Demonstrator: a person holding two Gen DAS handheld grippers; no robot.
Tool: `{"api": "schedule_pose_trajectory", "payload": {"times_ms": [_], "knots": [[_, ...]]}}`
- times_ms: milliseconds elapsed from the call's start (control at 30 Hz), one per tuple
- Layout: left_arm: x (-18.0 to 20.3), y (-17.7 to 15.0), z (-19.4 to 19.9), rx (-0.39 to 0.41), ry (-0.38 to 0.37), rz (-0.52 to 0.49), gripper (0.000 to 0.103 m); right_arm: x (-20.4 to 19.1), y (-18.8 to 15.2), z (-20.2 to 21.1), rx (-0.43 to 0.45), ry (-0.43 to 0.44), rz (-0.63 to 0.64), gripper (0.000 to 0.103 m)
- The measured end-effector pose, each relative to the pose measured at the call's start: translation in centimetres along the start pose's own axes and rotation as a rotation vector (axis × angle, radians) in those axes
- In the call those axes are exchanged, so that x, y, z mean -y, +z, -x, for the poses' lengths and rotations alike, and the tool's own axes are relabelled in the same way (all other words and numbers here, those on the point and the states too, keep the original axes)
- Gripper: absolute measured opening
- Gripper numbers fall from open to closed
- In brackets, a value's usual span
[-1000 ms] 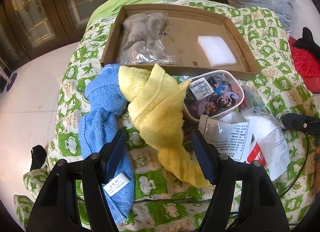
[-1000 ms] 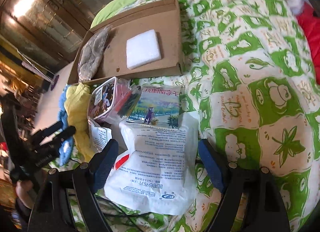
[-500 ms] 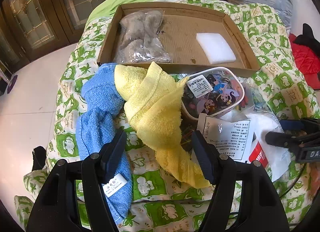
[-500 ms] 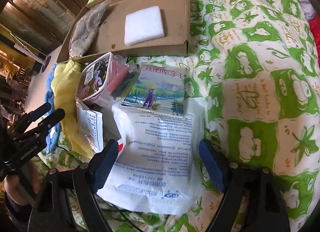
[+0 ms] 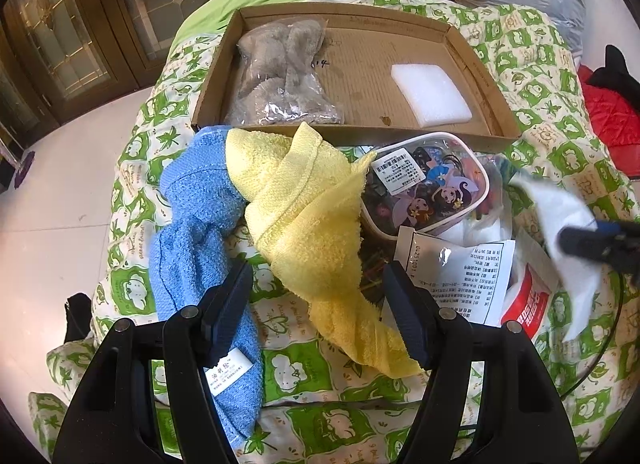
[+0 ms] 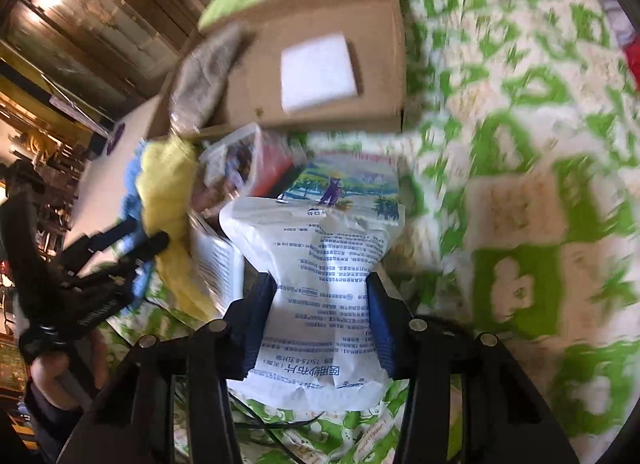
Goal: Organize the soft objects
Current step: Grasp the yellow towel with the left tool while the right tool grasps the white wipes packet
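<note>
My right gripper is shut on a soft white printed packet and lifts it; the packet pinches in between the fingers. The same packet shows raised at the right of the left wrist view. My left gripper is open, hovering over a yellow towel that lies beside a blue towel. A shallow cardboard box at the back holds a bagged grey plush and a white foam pad.
A clear case with cartoon stickers, a printed foil sachet and a red-and-white packet lie on the green-and-white quilt. A picture-printed pack sits behind the lifted packet. A black cable runs at the front.
My right gripper has closed on the white packet and raised it off the quilt; the right view is motion-blurred. My left gripper has held its place over the yellow towel.
</note>
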State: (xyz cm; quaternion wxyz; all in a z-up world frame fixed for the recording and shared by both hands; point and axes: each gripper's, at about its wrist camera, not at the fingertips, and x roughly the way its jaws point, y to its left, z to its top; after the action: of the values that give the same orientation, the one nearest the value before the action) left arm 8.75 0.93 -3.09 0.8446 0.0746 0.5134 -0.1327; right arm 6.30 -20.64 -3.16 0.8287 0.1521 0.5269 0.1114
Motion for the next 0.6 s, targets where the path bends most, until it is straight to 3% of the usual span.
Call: {"api": "schedule_pose_trajectory", "payload": {"times_ms": [200, 433, 600], "knots": [[0.2, 1.3, -0.9, -0.011, -0.023, 0.017, 0.068, 0.0, 0.1, 0.3, 0.024, -0.038, 0.016, 0.046], [-0.3, 2.0, -3.3, -0.077, 0.046, 0.045, 0.068, -0.4, -0.1, -0.7, 0.001, -0.045, 0.035, 0.046], [-2.1, 1.2, -3.1, -0.091, -0.007, 0.135, 0.068, -0.3, 0.0, -0.7, 0.003, -0.046, 0.032, 0.047]]}}
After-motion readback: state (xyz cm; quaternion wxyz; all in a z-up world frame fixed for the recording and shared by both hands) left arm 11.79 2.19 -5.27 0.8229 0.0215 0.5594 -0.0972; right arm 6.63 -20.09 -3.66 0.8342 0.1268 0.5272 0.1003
